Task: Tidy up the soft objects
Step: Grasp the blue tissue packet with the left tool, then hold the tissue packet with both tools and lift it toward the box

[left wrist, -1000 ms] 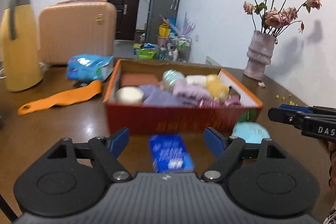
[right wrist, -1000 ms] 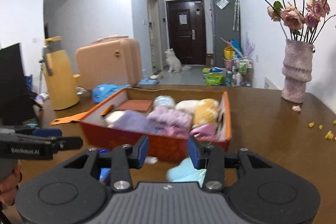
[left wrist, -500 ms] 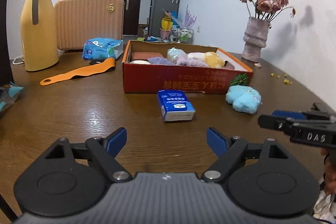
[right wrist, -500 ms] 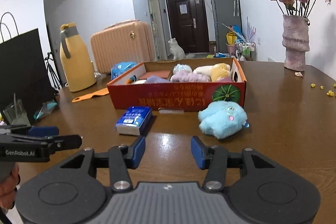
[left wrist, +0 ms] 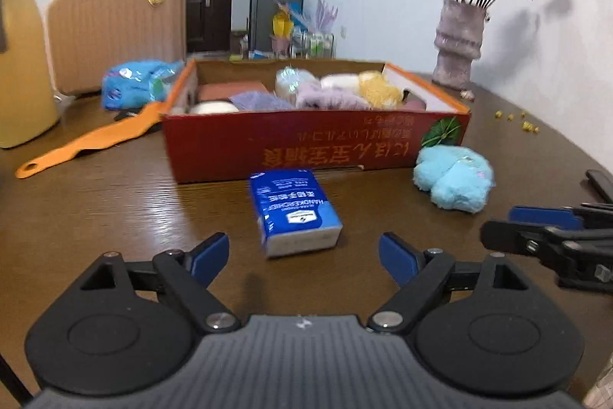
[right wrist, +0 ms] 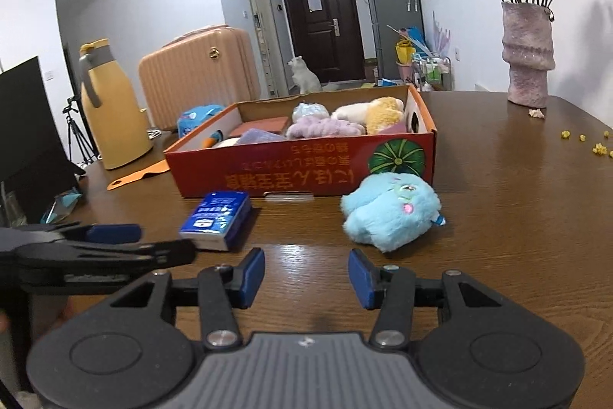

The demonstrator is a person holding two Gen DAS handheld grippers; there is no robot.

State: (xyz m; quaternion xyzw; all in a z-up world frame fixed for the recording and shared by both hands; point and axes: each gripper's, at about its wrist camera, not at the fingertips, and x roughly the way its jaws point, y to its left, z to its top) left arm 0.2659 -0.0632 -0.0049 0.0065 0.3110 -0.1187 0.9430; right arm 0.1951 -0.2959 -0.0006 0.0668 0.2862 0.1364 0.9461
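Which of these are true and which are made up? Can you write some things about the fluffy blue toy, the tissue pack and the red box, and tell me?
1. The fluffy blue toy lies on the table in front of the red box, not in it. True.
2. The blue tissue pack is held by the left gripper. False: the pack lies on the table, ahead of the open fingers, and nothing grips it.
3. The red box is empty. False: it holds soft things, purple, yellow and white among them.
4. The right gripper is open and holds nothing. True.
5. The vase of flowers stands inside the red box. False: it stands on the table, apart from the box.
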